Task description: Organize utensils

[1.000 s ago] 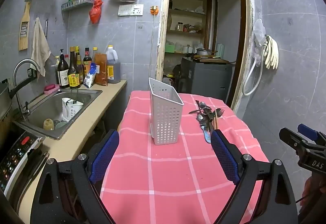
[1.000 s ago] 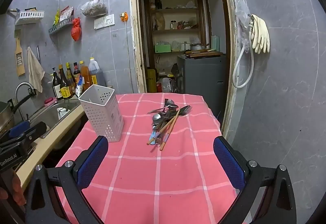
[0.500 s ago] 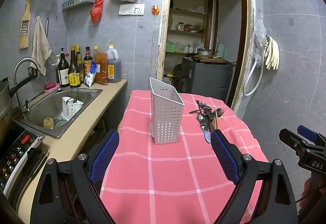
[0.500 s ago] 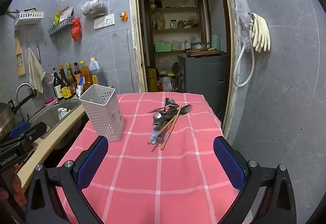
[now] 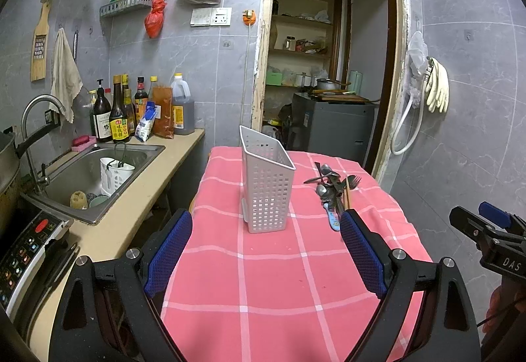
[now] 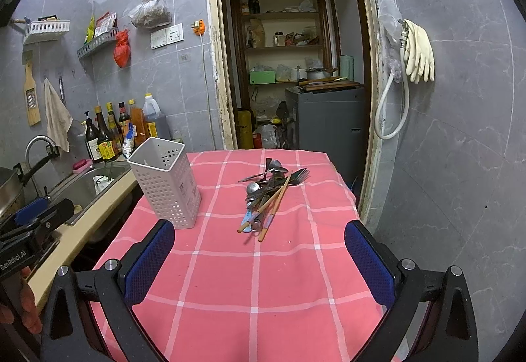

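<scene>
Where right tongs (image 6: 259, 253), agape and unladen, expose chopsticks (image 6: 274, 202) atop cutlery pile (image 6: 268, 189), left tongs (image 5: 264, 248), likewise agape and unladen, mostly hiding them, facing holder (image 5: 268, 184).

home kitchen | steel sink (image 5: 98, 174) in counter | sauce bottles (image 5: 118, 112) by tiled wall | pantry shelves (image 6: 282, 46) through doorway

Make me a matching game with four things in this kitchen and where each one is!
Things:
1. white utensil holder
2. pile of spoons and chopsticks
3. rubber gloves
4. sauce bottles

Places:
A. hanging on the wall right of the doorway
B. on the counter behind the sink
C. standing upright on the pink cloth, left side
D. lying on the pink cloth, right of the holder

Pairs: 1-C, 2-D, 3-A, 4-B
</scene>
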Available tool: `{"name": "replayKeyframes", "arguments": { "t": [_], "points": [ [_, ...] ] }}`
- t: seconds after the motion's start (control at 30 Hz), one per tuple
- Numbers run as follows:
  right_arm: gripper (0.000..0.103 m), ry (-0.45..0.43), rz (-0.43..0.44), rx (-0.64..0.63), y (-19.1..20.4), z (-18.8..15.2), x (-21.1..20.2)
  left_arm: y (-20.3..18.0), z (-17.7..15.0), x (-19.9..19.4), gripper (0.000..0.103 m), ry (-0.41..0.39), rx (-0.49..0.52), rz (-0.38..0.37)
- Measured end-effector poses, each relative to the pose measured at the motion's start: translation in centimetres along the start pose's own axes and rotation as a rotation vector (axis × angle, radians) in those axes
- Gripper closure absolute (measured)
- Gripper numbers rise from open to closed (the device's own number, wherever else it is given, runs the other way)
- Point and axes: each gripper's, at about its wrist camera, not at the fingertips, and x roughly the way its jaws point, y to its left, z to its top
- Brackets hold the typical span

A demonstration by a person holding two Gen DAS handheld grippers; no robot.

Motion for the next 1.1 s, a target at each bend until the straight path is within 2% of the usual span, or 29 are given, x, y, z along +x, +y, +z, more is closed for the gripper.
{"name": "replayKeyframes", "arguments": {
  "t": [1.1],
  "points": [
    [0.0, -0.001, 0.003, 0.007, -0.17, -0.05, -0.17, -0.05, 0.12, -0.19, 0.015, -0.004, 0.003, 0.002]
  ]
}}
